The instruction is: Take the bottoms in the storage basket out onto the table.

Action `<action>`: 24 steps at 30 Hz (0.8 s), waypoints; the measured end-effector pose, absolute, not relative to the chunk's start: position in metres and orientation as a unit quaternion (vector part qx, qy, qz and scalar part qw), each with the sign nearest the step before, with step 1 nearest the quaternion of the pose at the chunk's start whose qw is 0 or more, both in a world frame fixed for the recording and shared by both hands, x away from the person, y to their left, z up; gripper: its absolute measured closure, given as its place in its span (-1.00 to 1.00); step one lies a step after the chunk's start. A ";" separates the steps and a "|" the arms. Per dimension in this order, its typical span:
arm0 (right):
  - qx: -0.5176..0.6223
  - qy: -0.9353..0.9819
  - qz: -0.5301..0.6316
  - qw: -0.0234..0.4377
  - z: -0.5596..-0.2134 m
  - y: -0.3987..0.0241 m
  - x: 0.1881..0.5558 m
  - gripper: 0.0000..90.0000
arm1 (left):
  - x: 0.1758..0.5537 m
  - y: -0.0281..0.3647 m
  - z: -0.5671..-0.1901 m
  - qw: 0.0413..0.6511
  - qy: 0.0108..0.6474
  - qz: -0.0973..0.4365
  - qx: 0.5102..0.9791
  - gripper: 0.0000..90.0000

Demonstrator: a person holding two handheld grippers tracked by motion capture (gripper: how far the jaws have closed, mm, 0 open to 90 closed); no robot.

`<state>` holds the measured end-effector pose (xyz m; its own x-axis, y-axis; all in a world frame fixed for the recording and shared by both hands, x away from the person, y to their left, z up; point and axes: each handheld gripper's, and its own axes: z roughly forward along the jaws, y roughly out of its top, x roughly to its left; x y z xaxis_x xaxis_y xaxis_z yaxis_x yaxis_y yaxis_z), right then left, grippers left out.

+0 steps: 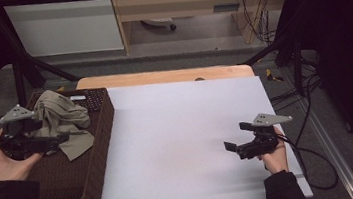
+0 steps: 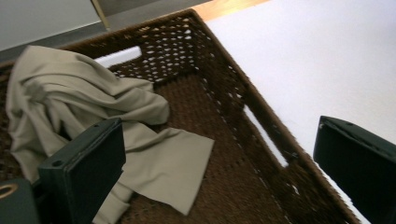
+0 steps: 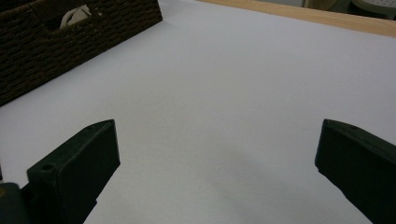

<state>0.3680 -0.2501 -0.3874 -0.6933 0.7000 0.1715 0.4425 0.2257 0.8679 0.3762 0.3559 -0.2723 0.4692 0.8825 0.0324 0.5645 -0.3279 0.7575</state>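
Observation:
A crumpled beige cloth (image 1: 63, 123) (image 2: 88, 116) lies in the far part of a dark brown wicker basket (image 1: 85, 178) (image 2: 224, 74) at the table's left. My left gripper (image 1: 57, 140) (image 2: 219, 172) hovers over the basket beside the cloth's near edge, open, with nothing between its jaws. My right gripper (image 1: 234, 138) (image 3: 217, 168) stands open low over the white tabletop (image 1: 177, 124) (image 3: 224, 84) at the right, holding nothing. The basket's side wall (image 3: 70, 42) shows at the upper left of the right gripper view.
The white sheet covers a wooden table whose far edge (image 1: 162, 76) is bare wood. Black frame posts (image 1: 25, 66) and loose cables (image 1: 305, 95) flank the table. A cabinet (image 1: 65, 26) stands behind.

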 end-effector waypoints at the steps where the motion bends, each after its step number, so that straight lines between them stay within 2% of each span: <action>1: 0.371 0.772 0.501 0.128 -0.387 -0.250 0.368 -0.99 | 0.379 0.357 -0.271 0.346 0.465 0.231 0.781 -0.95; 24: 0.371 0.772 0.500 0.127 -0.388 -0.250 0.369 -0.99 | 0.449 0.402 -0.285 0.314 0.554 0.248 0.730 -0.89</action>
